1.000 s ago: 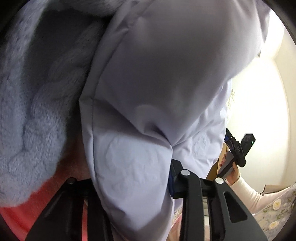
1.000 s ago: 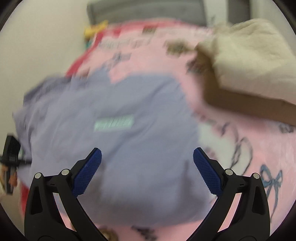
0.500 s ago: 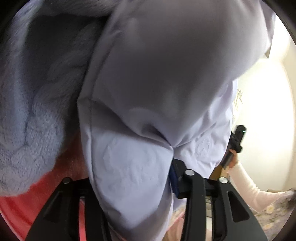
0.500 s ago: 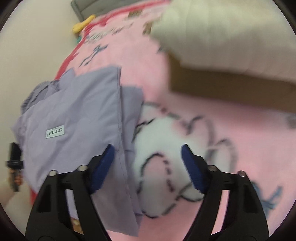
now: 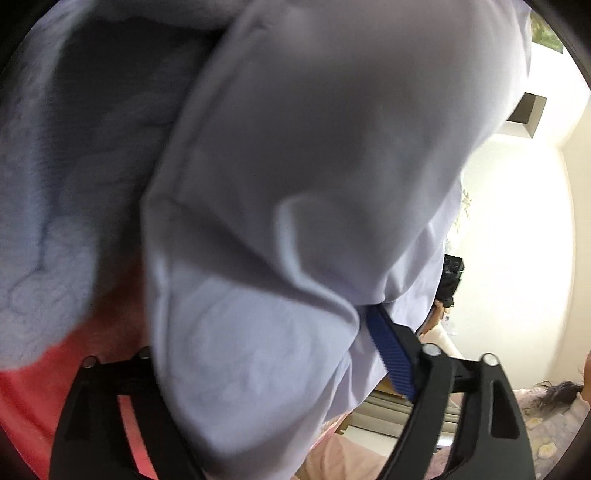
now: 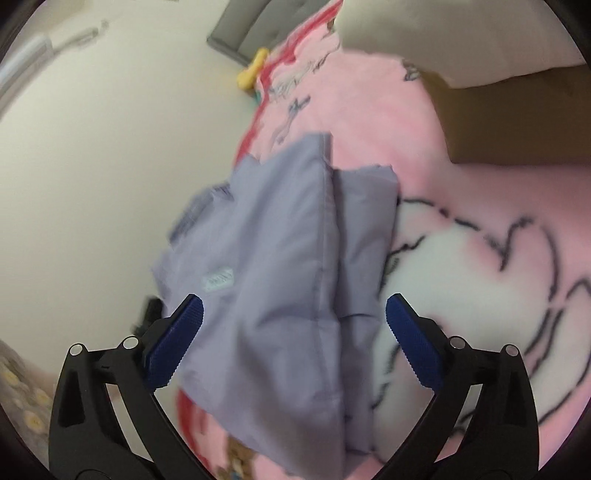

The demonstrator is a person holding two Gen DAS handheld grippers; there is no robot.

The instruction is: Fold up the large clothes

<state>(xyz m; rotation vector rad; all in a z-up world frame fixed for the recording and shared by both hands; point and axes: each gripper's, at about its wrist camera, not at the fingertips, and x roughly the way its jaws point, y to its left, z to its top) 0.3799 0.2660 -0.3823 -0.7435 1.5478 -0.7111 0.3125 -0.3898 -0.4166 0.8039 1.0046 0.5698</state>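
Closest to me, my left gripper (image 5: 280, 373) has its jaws clamped on a thick fold of the lilac garment (image 5: 295, 221), which drapes over the lens and hides the left finger. Only the right blue pad (image 5: 388, 354) shows. Beside the fold hangs a blue cable-knit piece (image 5: 48, 229), its link to the garment unclear.

My right gripper (image 6: 295, 339) hangs just above the bed with jaws wide apart, holding nothing. The lilac garment (image 6: 288, 280) lies directly between and ahead of them, half folded on the pink blanket (image 6: 480, 229). Its long axis runs away from me, with 1 straight seam along the middle. A small label (image 6: 219, 282) sits near my left pad (image 6: 177, 343).

Farther off sit a cardboard box (image 6: 517, 122), a cream cloth (image 6: 443, 33) and the wall (image 6: 110, 147).

I judge the right gripper nearer the free edge.
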